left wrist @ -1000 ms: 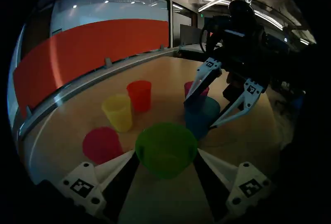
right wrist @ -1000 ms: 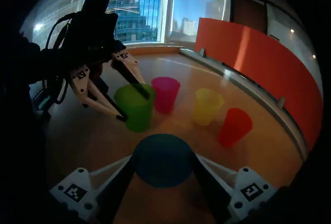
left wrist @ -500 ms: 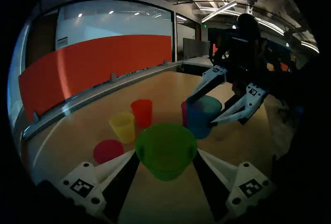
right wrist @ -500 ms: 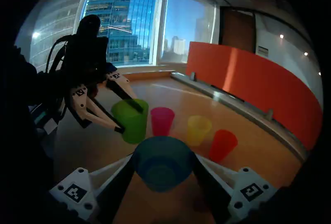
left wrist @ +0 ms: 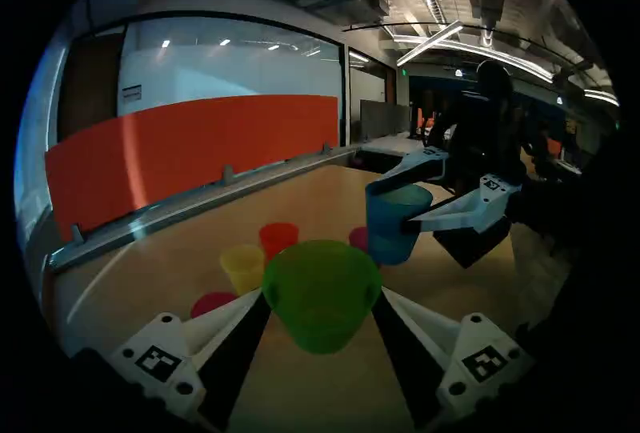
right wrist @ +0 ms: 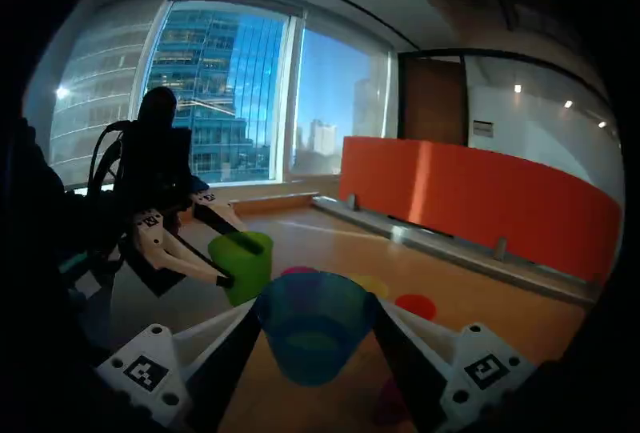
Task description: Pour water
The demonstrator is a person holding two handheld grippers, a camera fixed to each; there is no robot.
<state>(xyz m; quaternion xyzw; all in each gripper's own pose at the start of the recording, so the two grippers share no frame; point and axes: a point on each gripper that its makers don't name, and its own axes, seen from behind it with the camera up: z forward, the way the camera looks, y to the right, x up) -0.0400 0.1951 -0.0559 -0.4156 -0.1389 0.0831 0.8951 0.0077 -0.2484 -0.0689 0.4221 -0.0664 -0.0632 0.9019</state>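
A tall window [right wrist: 216, 113] with towers beyond it fills the 11 o'clock part of the right gripper view. A long orange wall panel [right wrist: 480, 201] runs from 1 to 3 o'clock, above a metal rail. In the left gripper view the same panel [left wrist: 192, 145] sits at 10 o'clock, under a dim ceiling with strip lights.

Below lies the pale wooden table [left wrist: 320, 193].

The left gripper [left wrist: 320, 295] reaches forward roughly level, both fingers pressed against the sides of an upright green cup [left wrist: 322, 269]. The right gripper [right wrist: 314, 317] is posed the same way, clamped on an upright blue cup [right wrist: 312, 345]. They face each other. From the left gripper view the right gripper [left wrist: 390, 209] and blue cup [left wrist: 388, 237] are at 2 o'clock of the green cup, apparently off the tabletop. From the right gripper view the left gripper [right wrist: 238, 263] and green cup [right wrist: 244, 269] are at 10 o'clock.

A dark silhouette of a person stands behind each far gripper; the holding hands are lost in shadow.

Four loose cups stand on the table: red [left wrist: 278, 238], yellow [left wrist: 242, 266], and two magenta [left wrist: 210, 303] [left wrist: 358, 238], each partly hidden behind a held cup. Whether either held cup contains water cannot be told.
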